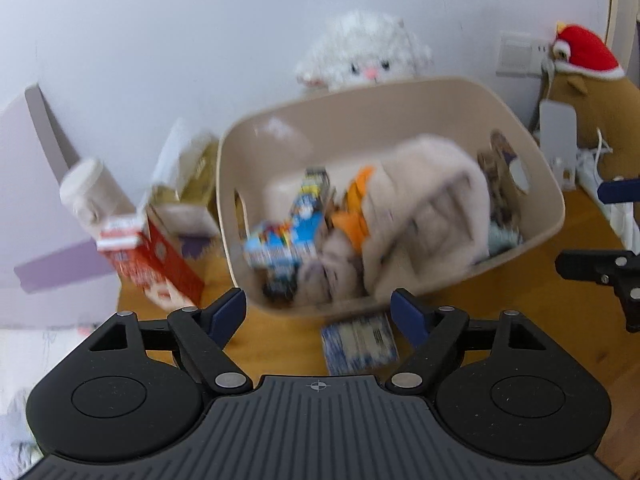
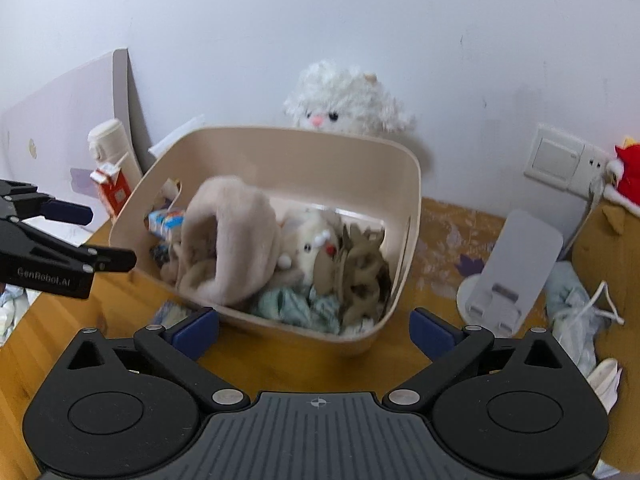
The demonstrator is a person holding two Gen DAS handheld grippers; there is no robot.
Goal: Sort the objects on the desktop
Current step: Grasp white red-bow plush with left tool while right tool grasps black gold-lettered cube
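Observation:
A beige bin (image 1: 400, 96) stands on the wooden desk, filled with a beige plush cloth (image 1: 432, 200), a blue printed box (image 1: 288, 236) and an orange item (image 1: 356, 208). The right wrist view shows the bin (image 2: 304, 134) holding a small plush toy (image 2: 312, 248) and teal cloth (image 2: 288, 304). A blue packet (image 1: 358, 344) lies flat on the desk in front of the bin. My left gripper (image 1: 318, 310) hangs open just short of the bin's near wall, with nothing between its pads. My right gripper (image 2: 314, 328) is wide open before the bin's near corner, empty too.
A red-and-white carton (image 1: 148, 256) and a white bottle (image 1: 92, 192) stand left of the bin. A fluffy white plush (image 1: 364, 56) sits behind it by the wall. A grey phone stand (image 2: 516, 268), a white cable and a brown plush with a red hat (image 1: 580, 56) crowd the right side.

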